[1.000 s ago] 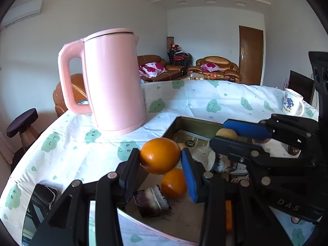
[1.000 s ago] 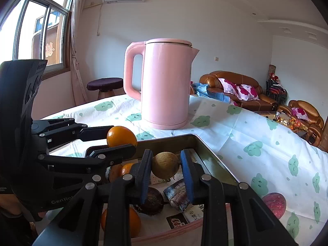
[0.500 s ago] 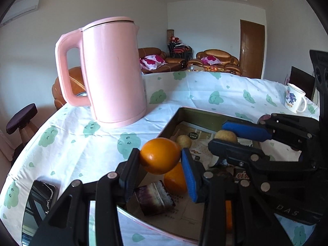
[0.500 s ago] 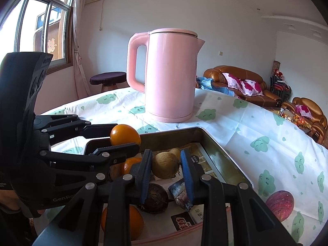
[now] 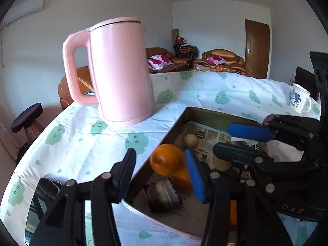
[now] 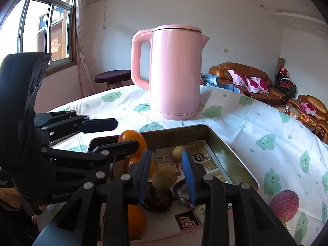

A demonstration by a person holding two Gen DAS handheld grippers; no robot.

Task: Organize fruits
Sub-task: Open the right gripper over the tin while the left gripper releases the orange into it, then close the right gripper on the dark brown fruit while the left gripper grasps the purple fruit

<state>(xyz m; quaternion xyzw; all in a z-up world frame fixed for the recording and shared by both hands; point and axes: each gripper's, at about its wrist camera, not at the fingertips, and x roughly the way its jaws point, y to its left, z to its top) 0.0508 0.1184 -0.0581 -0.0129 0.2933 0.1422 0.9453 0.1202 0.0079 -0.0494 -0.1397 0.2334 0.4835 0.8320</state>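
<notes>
Tray's near fruit behind gripper

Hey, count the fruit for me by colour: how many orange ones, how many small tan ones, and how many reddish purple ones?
Orange fruits: 3
Small tan fruits: 2
Reddish purple fruit: 1
Total: 6

Pink kettle on the tablecloth, mug well apart
</notes>
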